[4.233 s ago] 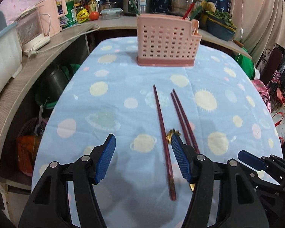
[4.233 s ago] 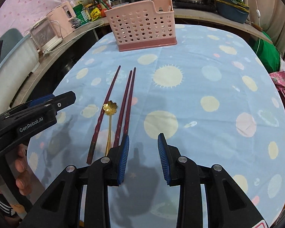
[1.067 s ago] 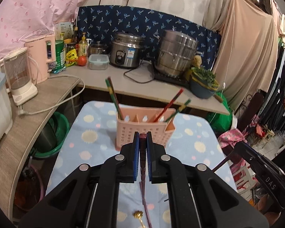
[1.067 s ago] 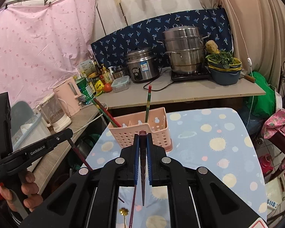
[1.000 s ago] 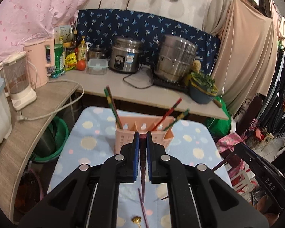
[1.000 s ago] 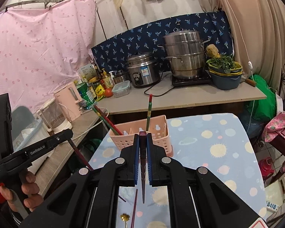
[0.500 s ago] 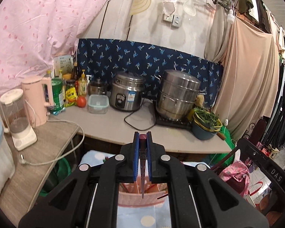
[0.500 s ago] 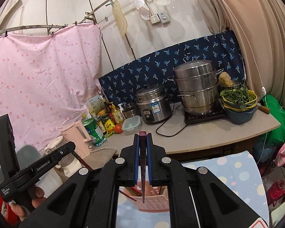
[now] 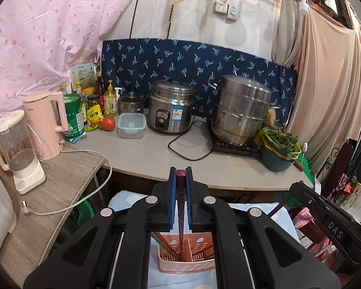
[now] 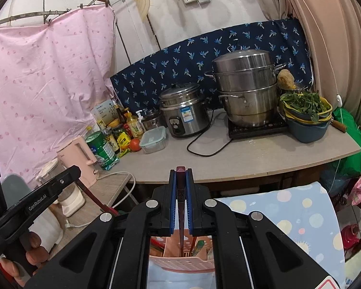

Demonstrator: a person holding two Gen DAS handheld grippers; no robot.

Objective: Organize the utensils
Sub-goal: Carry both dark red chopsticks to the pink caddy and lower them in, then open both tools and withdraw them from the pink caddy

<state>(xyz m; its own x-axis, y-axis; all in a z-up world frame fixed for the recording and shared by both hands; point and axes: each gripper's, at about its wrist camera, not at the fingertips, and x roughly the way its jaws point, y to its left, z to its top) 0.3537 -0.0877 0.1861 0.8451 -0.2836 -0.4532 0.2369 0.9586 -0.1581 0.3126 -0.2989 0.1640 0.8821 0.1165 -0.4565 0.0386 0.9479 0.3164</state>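
Note:
My left gripper (image 9: 180, 175) is shut on a dark red chopstick (image 9: 180, 219) that hangs point down over the pink utensil basket (image 9: 185, 263). Its tip reaches into a left compartment beside other chopsticks. My right gripper (image 10: 180, 175) is likewise shut on a dark red chopstick (image 10: 181, 221), which hangs over the same pink basket (image 10: 180, 263); its tip sits among the utensils standing inside. Each gripper shows in the other's view: the right one (image 9: 325, 219) at the right edge, the left one (image 10: 36, 202) at the left with a hand on it.
The basket stands on a blue spotted tablecloth (image 10: 300, 214). Behind it runs a grey counter (image 9: 156, 151) with a rice cooker (image 9: 172, 106), a steel steamer pot (image 9: 240, 110), a pink kettle (image 9: 47, 122), a blender (image 9: 16, 149) and bowls of greens (image 9: 280, 149).
Both grippers have moved forward over the basket with their chopsticks. The basket has slid from mid-frame to the bottom of both views, and the chopstick tips now reach into it.

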